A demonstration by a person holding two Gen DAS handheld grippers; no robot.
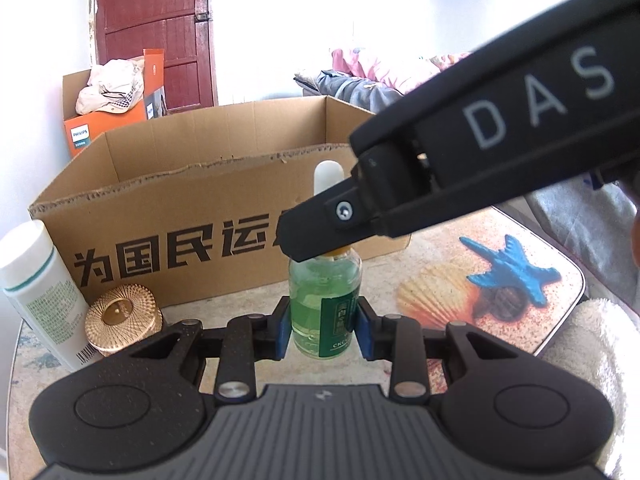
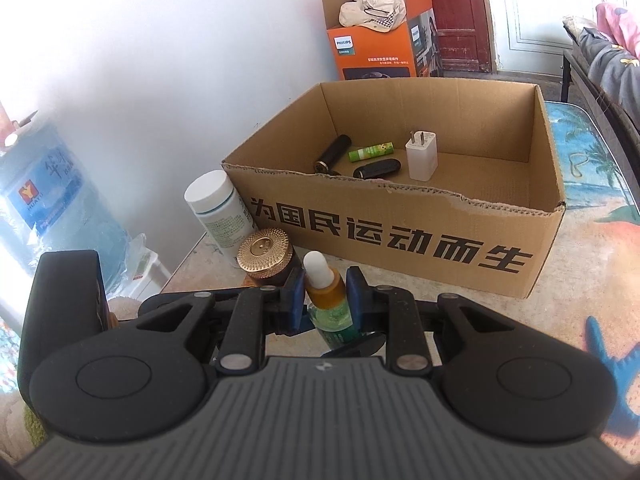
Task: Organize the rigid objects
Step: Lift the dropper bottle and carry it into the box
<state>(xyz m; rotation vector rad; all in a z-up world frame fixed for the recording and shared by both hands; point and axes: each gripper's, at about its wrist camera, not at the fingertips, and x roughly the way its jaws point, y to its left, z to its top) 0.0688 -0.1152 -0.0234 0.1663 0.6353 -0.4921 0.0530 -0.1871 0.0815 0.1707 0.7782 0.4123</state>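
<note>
Nearest, the left gripper [image 1: 323, 330] has its jaws clamped on the glass body of a green dropper bottle [image 1: 324, 304], which stands upright over the patterned counter [image 1: 460, 252]. The right gripper [image 2: 322, 294] comes in from the right and above, its jaws pinched on the bottle's amber collar just under the white rubber bulb [image 2: 317, 268]. Just left of the bottle sits a jar with a gold ribbed lid [image 1: 120, 314], and beside that, further left, a white bottle with a green label [image 1: 42, 292]. Behind them stands an open cardboard box [image 2: 400, 236] with black printed characters on its near wall. Inside it lie a black cylinder [image 2: 333, 153], a green tube [image 2: 371, 151], a small black oblong case [image 2: 376, 169] and an upright white charger plug [image 2: 421, 155]. Farther back, an orange box [image 2: 370, 54] holds crumpled pale cloth [image 2: 374, 4].
</note>
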